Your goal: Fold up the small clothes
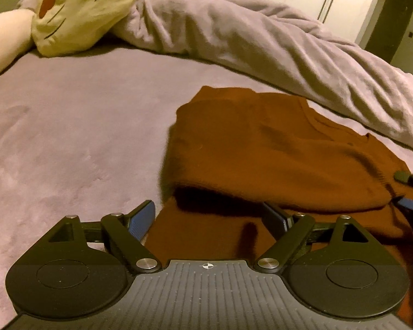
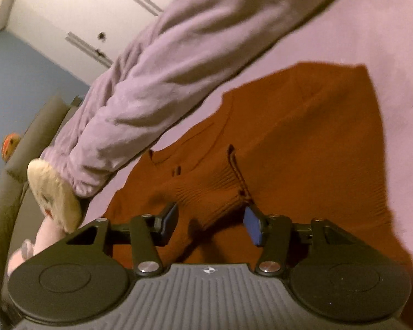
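A rust-brown knitted sweater (image 1: 275, 151) lies partly folded on a mauve plush bedsheet (image 1: 68, 137), its near edge doubled over into a thick roll. The left gripper (image 1: 210, 221) hovers just above the sweater's near left corner with its blue-padded jaws spread wide, nothing pinched between them. The right gripper (image 2: 212, 224) sits over the ribbed cuff of a sleeve (image 2: 214, 192); its jaws stand partly apart, the cuff lying between them without the pads pressing on it. A crumpled lilac duvet (image 1: 261, 38) runs along the far side of the sweater. A cream cat-face plush pillow (image 1: 79, 8) rests at the far left.
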A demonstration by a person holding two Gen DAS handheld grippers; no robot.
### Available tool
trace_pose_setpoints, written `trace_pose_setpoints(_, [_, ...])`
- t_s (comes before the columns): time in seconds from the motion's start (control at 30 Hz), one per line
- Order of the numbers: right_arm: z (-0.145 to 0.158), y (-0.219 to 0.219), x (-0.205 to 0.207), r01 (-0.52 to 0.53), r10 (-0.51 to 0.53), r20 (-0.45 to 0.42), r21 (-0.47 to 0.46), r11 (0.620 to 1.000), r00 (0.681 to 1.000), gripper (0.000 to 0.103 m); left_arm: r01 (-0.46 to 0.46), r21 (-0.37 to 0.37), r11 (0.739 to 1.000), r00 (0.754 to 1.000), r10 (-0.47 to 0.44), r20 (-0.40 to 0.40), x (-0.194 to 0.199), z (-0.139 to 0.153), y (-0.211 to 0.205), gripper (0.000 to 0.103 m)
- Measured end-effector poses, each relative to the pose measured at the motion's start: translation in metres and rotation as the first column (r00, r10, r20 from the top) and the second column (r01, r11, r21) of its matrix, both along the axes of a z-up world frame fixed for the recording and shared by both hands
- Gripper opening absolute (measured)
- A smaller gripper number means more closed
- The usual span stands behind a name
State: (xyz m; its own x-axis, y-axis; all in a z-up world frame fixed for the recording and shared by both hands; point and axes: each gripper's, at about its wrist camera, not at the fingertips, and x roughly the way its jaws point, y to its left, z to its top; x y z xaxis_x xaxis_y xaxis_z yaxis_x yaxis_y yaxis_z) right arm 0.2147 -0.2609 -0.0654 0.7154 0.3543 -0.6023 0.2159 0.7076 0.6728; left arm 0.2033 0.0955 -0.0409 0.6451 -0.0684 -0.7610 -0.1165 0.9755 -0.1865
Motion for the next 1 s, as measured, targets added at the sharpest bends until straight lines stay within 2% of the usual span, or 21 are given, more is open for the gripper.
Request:
trace_pose_setpoints(0.03, [0.0,0.003,0.004,0.011,-0.011,0.008,0.011,1.0,1.0,0.047,-0.006,0.002,1.0,1.0,0.006,-0.005,0.001,-0.001,0.001,0.089])
trace_pose_setpoints(0.1, [-0.001,0.007,0.011,-0.003,0.002,0.02,0.038,0.999,1.0,0.023,-0.021,0.004,1.0,1.0,0.021,-0.014,0.003,-0.004,0.003,0.089])
trace_pose_setpoints(0.13, [-0.003,0.011,0.015,-0.014,0.014,0.005,0.055,0.998,1.0,0.004,-0.026,0.006,1.0,1.0,0.026,-0.017,0.004,-0.005,0.004,0.089])
trace_pose_setpoints(0.2, [0.0,0.016,0.016,-0.01,0.01,-0.001,0.009,1.0,1.0,0.005,-0.033,0.015,0.999,0.999,0.033,-0.019,0.005,-0.005,0.005,0.089])
trace_pose_setpoints(0.27, [0.013,0.02,0.009,0.002,0.001,0.05,-0.062,0.998,0.999,0.005,-0.044,0.028,0.999,0.999,0.044,-0.025,0.006,-0.005,0.006,0.089])
trace_pose_setpoints(0.37, [0.04,0.009,-0.013,0.061,-0.048,0.142,-0.095,0.994,0.989,0.005,-0.051,0.027,0.998,0.998,0.052,-0.023,0.005,-0.003,0.01,0.089])
trace_pose_setpoints(0.47, [0.055,-0.011,-0.037,0.134,-0.109,0.188,-0.129,0.983,0.976,0.005,-0.068,0.03,0.997,0.997,0.069,-0.027,0.006,-0.004,0.01,0.089])
trace_pose_setpoints(0.53, [0.054,-0.021,-0.047,0.173,-0.14,0.174,-0.191,0.966,0.975,0.005,-0.068,0.011,0.998,0.997,0.068,-0.029,0.005,-0.004,0.008,0.089])
trace_pose_setpoints(0.67, [0.026,-0.038,-0.051,0.157,-0.152,0.039,-0.147,0.977,0.988,0.006,-0.038,0.013,0.999,0.999,0.038,-0.027,0.004,0.001,-0.002,0.089])
trace_pose_setpoints(0.73, [0.017,-0.041,-0.056,0.153,-0.151,0.03,-0.098,0.983,0.988,0.011,-0.021,0.03,0.999,0.999,0.021,-0.026,0.004,0.004,-0.007,0.09])
trace_pose_setpoints(0.83, [0.011,-0.043,-0.059,0.161,-0.16,0.034,-0.035,0.986,0.986,0.012,-0.009,0.054,0.998,0.999,0.01,-0.03,0.008,0.005,-0.013,0.092])
trace_pose_setpoints(0.9, [0.006,-0.04,-0.059,0.153,-0.152,0.028,-0.036,0.988,0.988,0.012,-0.002,0.06,0.998,0.999,0.004,-0.037,0.014,0.005,-0.016,0.092])
trace_pose_setpoints(1.0, [0.009,-0.035,-0.058,0.124,-0.121,0.039,-0.089,0.988,0.992,0.012,-0.002,0.091,0.996,0.998,0.007,-0.055,0.023,0.001,-0.02,0.092])
